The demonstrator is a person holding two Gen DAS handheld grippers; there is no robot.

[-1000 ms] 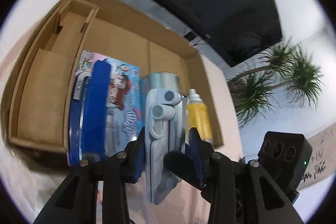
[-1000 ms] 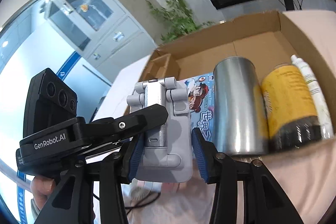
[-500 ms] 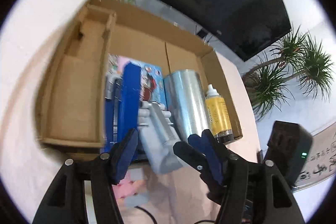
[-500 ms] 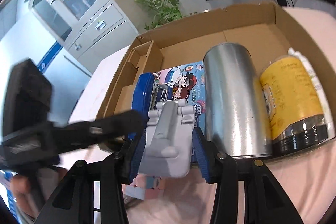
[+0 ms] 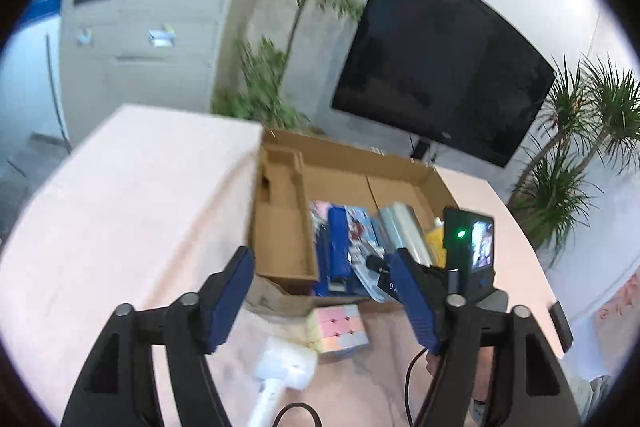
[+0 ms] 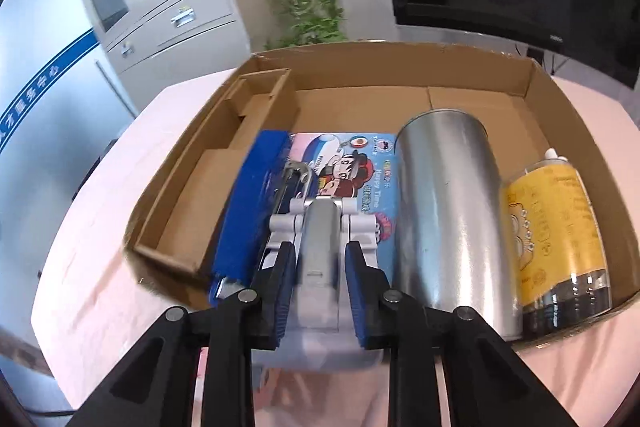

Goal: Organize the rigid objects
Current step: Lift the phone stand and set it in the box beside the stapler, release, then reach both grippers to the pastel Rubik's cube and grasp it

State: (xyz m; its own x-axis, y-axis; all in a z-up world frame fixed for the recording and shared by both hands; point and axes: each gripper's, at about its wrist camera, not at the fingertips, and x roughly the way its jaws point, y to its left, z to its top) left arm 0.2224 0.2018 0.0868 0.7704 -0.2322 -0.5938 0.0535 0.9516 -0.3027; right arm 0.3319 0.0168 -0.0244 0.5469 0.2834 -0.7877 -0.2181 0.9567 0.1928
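My right gripper (image 6: pixel 318 269) is shut on a grey hinged plastic holder (image 6: pixel 322 227) and holds it over the front edge of an open cardboard box (image 6: pixel 384 57). Under the holder lie a cartoon picture box (image 6: pixel 360 163) and a blue stapler (image 6: pixel 250 203). To their right lie a silver can (image 6: pixel 448 203) and a yellow bottle (image 6: pixel 556 223). My left gripper (image 5: pixel 322 301) is open and empty, pulled back above the table in front of the cardboard box (image 5: pixel 340 163). The right gripper's body (image 5: pixel 468 251) shows at its right.
A pastel cube (image 5: pixel 338 329) and a white handled device (image 5: pixel 280 375) with a black cable lie on the pink tablecloth (image 5: pixel 132 195) before the box. The box's left part holds a cardboard insert (image 6: pixel 224 163). A dark screen (image 5: pixel 440 63), plants and a cabinet stand behind.
My left gripper has let go of the grey holder, opened and drawn back and up from the box. My right gripper has carried the holder forward over the box's front edge.
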